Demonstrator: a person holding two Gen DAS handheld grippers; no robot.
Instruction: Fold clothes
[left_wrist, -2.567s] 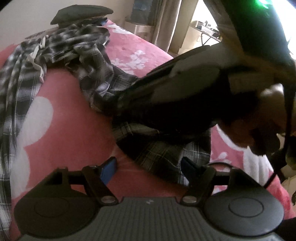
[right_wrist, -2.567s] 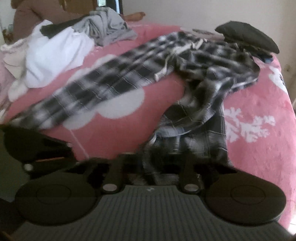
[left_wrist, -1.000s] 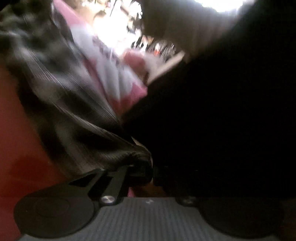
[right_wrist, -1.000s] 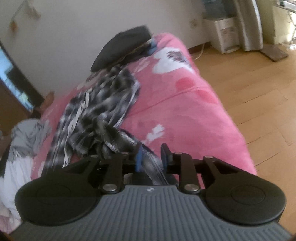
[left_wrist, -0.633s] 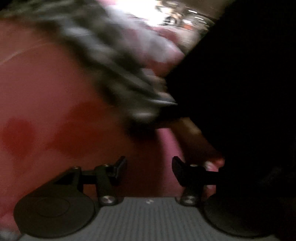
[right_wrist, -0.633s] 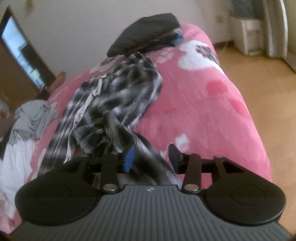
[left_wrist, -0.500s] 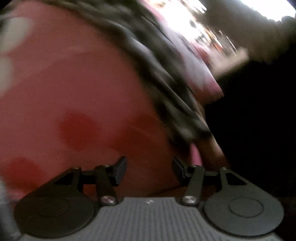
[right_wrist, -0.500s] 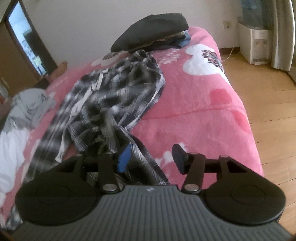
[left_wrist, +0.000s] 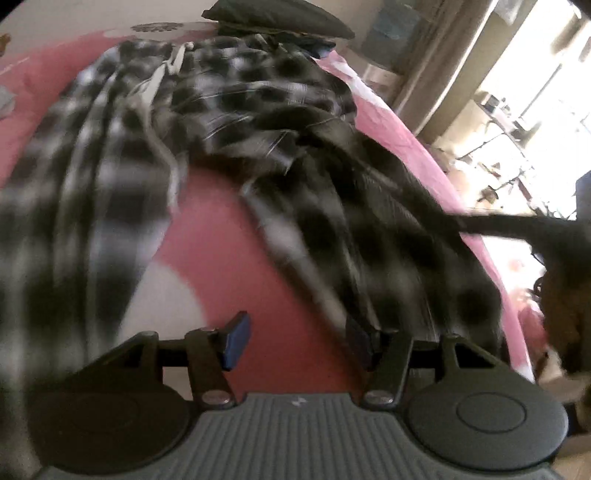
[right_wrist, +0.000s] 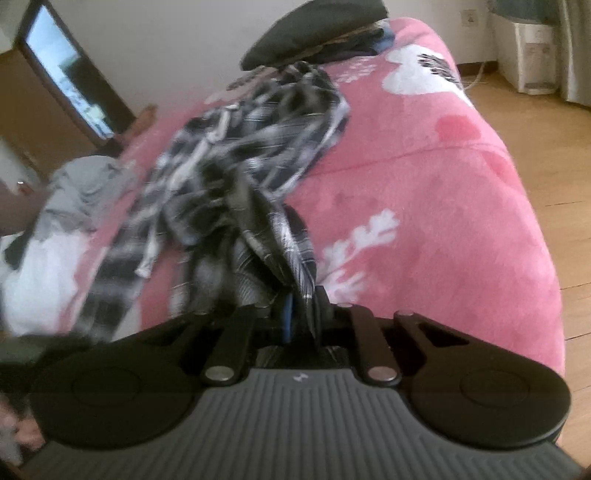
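Pink bedspread drops off at rt edge, wood floor beyond from 1 to 4 o'clock; bare pink room rt of the garment.

Count: 1 black/white plaid garment, 1 dark cushion at bed's far end, 12 o'clock, w/ a few dark folded items under it (no. unclear); 1 grey cloth plus 1 white cloth at 9 o'clock. No containers seen.

Right gripper pressed together, pinching a twisted end of the plaid garment, which runs up toward 11 o'clock, rumpled, blurred.

Left gripper spread wide, nothing between fingers, low over pink cover. In left view plaid garment fans in 2 strips, toward 9 and toward 3 o'clock; rt strip's hem just beside rt fingertip, contact unclear. Pale drawstring lies on upper part.
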